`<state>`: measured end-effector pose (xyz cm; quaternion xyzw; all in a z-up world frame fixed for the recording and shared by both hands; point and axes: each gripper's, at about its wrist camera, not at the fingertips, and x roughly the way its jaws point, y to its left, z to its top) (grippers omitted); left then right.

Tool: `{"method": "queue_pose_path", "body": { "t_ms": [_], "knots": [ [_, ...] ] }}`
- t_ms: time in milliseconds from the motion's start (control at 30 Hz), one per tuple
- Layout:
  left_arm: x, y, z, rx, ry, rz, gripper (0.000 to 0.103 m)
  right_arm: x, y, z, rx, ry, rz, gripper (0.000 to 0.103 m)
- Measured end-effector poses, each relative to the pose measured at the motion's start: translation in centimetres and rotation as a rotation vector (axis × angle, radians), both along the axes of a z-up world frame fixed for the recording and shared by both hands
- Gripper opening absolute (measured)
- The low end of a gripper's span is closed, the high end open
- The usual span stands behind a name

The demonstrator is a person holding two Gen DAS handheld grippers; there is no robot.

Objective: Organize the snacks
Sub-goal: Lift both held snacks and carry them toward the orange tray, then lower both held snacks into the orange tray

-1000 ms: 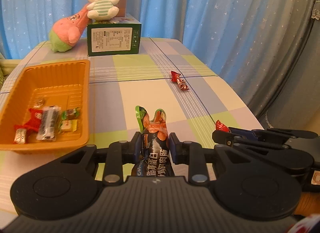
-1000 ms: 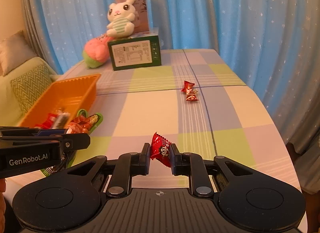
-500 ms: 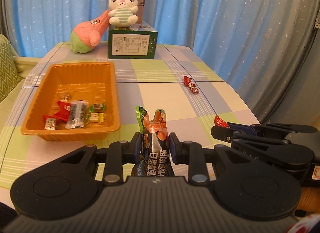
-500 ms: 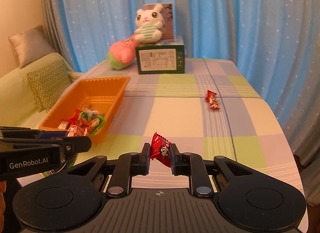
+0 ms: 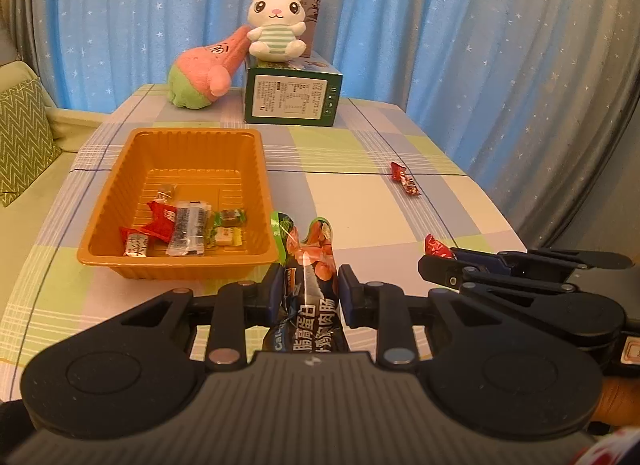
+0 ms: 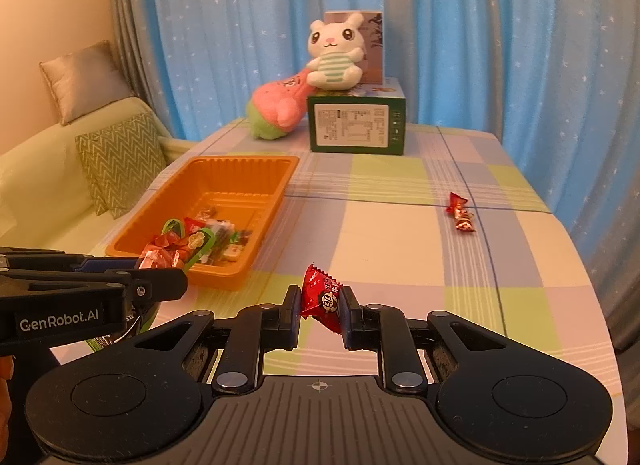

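Note:
My left gripper (image 5: 307, 283) is shut on a long sausage snack packet (image 5: 310, 253) whose green-edged end sticks out ahead, just right of the orange tray's (image 5: 256, 153) near corner. The tray holds several small wrapped snacks (image 5: 184, 221). My right gripper (image 6: 321, 305) is shut on a small red candy packet (image 6: 323, 297), held above the table's near part. From the right wrist camera the left gripper (image 6: 152, 287) shows at the left with the sausage packet (image 6: 168, 249) over the tray's (image 6: 248, 163) near end. A red wrapped candy (image 5: 405, 184) (image 6: 461, 212) lies loose on the cloth at the right.
At the table's far end stands a green box (image 5: 292, 99) with a white plush rabbit (image 5: 276, 31) on top and a pink-green plush (image 5: 204, 75) beside it. Blue curtains hang behind. A sofa with a zigzag cushion (image 6: 116, 161) lies left of the table.
Both grippers pulled back and rose a little, keeping their snacks. The tray now shows whole and farther off in the left wrist view, and more of the sofa appears in the right one.

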<state>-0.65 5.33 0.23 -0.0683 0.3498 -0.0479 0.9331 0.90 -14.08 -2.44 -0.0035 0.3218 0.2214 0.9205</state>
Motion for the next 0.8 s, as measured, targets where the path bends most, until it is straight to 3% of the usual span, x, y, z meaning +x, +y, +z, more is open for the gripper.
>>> {"method": "queue_pose_path", "body": {
  "t_ms": [800],
  "knots": [
    [3.9, 10.0, 1.6, 0.014, 0.007, 0.117, 0.026, 4.1, 8.1, 0.4, 0.006, -0.017, 0.145, 0.020]
  ]
}}
